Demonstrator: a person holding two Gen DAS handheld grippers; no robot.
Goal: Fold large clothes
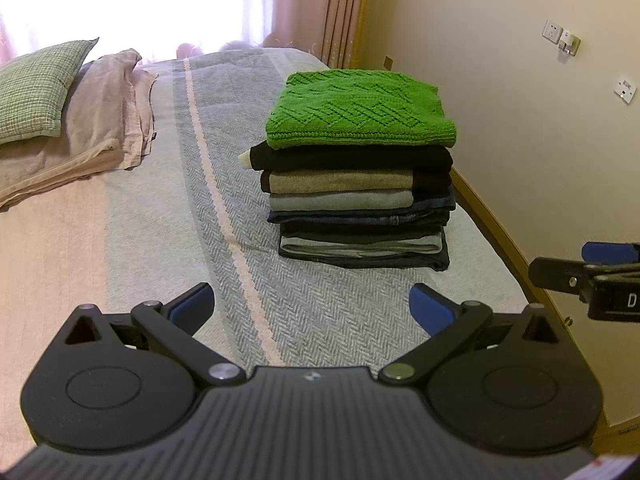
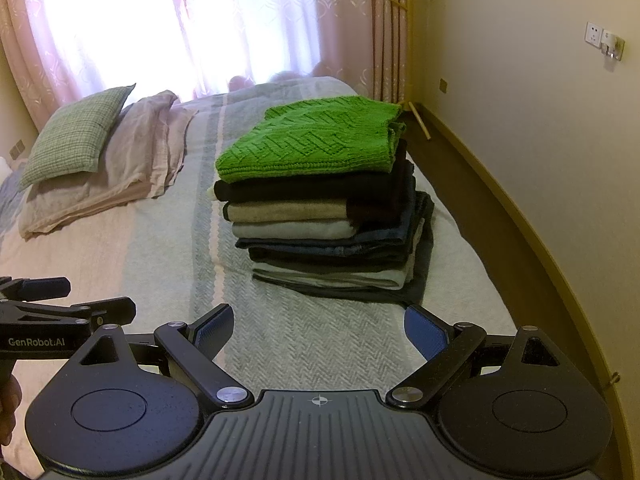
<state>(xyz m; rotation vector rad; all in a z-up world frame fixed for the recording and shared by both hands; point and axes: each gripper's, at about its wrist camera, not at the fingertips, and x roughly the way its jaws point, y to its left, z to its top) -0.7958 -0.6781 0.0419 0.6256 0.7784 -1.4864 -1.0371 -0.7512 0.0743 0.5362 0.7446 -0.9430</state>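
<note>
Both grippers hover over the bed [image 1: 140, 240], empty. Left gripper [image 1: 312, 308]: jaws spread wide, nothing btwn the blue pads [image 1: 434, 312]. Right gripper [image 2: 319, 330]: jaws likewise wide apart, no cloth in them. The stack of folded clothes [image 1: 360, 208] sits on the striped bedspread toward the bed's right edge, near the wall [image 1: 520, 120], well ahead of both grippers. Green knit sweater [image 2: 316, 136] on top, folded flat; under it a black piece, then beige, grey, dark denim-like layers, approx. squared up w/ edges slightly uneven. A green checked pillow [image 2: 76, 136] leans on a pink pillow [image 2: 132, 152] on the left side of the bed. Curtains [image 2: 200, 20] behind, backlit.
</note>
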